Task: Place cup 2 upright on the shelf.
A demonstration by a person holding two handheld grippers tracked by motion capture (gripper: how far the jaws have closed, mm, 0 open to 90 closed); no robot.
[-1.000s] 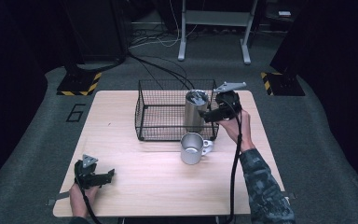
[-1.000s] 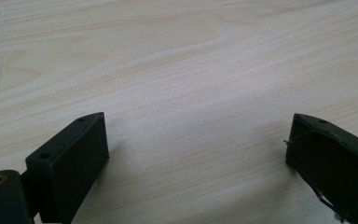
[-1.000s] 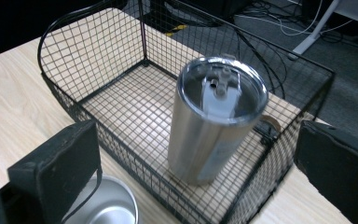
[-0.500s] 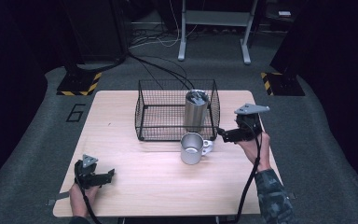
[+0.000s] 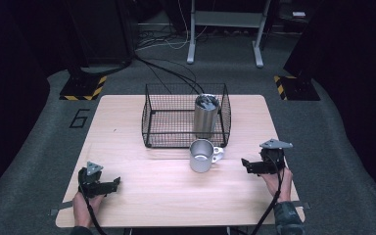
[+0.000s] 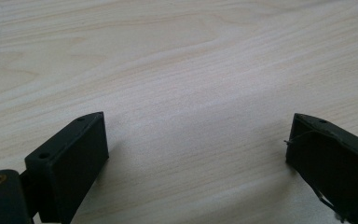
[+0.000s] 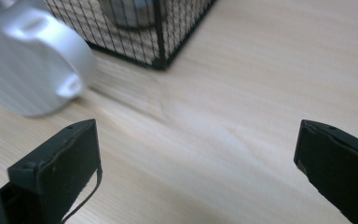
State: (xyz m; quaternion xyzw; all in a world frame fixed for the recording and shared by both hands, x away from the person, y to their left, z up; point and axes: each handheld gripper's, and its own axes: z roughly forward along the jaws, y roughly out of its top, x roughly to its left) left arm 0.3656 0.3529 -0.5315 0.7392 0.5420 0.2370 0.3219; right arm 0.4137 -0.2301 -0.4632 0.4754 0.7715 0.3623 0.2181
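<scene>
Having retreated from tumbler (image 5: 206, 115), right gripper (image 5: 245, 165) empty.

High cam overhead; tongs cams low, share table (image 5: 176, 196).

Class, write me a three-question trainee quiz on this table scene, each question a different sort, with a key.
1. True or false: the steel tumbler stands inside the wire basket.
2. Multiple choice: the mug sits (A) inside the basket, (B) on the table just in front of the basket, (C) between the right tongs' jaws.
3. Fill in: the left tongs and right tongs both have their jaws ____.

Key: 1 true. 2 B. 3 open, with nothing between them.
</scene>
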